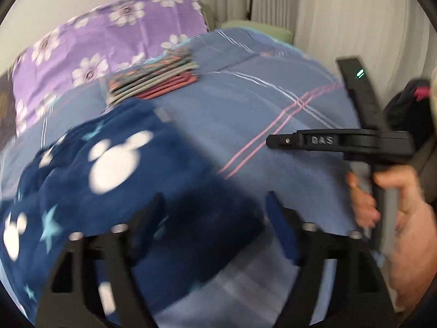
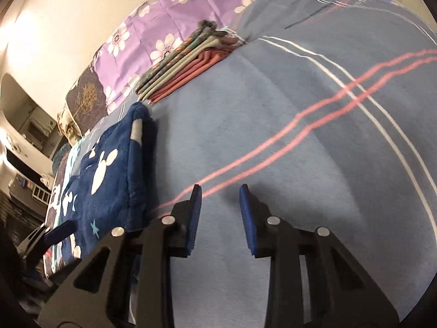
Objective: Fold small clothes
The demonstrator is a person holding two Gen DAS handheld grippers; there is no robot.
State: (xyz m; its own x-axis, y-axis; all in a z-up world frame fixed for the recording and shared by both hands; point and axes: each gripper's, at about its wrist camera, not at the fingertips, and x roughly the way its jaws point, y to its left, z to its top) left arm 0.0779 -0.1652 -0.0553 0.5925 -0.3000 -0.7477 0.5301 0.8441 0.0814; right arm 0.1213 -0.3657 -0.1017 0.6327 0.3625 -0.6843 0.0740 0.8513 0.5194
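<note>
Bedding filled both pictures: a blue striped bed cover with a purple flowered pillow at the far end. On the bed lay the dark blue fleece garment with white mouse heads and stars, bunched and soft. In the right wrist view its long side ran away from you toward the pillow, along the left part of the bed, with one corner pointing at the stack of folded clothes. That stack sat flat beside the pillow, well apart from your tools.

Your left tool hung over the near edge of the fleece with its jaws wide apart and nothing between them. Your right tool hovered over bare bed cover just beside the fleece, jaws partly apart and empty. Your hand held its handle.

You seemed to be between folds, I think. Next you would need to pinch an edge of the fleece and lay it flat.
</note>
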